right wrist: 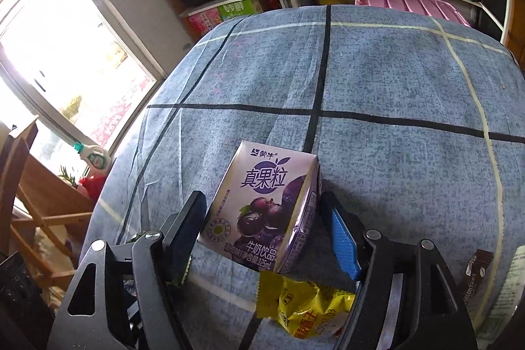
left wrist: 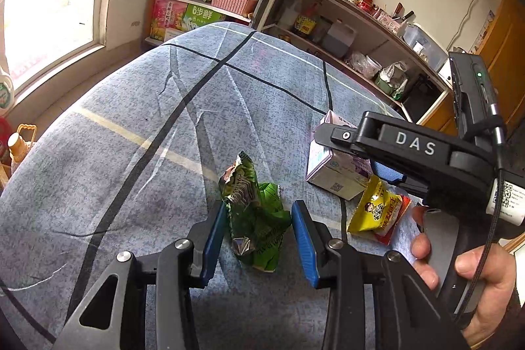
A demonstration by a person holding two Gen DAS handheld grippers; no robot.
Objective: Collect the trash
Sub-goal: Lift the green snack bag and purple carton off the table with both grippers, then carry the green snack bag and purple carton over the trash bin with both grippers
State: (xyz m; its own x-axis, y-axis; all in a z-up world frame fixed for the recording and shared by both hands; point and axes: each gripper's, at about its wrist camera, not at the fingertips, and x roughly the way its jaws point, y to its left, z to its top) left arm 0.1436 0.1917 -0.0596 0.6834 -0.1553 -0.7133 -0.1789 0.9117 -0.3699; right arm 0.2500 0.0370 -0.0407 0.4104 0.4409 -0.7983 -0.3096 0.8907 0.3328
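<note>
Between the jaws of the left gripper (left wrist: 259, 238), one crumpled green wrapper (left wrist: 254, 212) lay on the worktop (left wrist: 131, 127), the blue pads close on either side but not visibly pressing it. At two o'clock from it stood one purple milk carton (right wrist: 262, 209), flanked by the released jaws of the right gripper (right wrist: 265, 235), gaps showing on both sides. One yellow snack packet (right wrist: 305, 304) lay just beside the carton, at six o'clock from it in the right wrist view. One brown wrapper (right wrist: 475, 271) rested at the worktop's three o'clock edge. A hand (left wrist: 472, 271) held the right gripper's handle.
</note>
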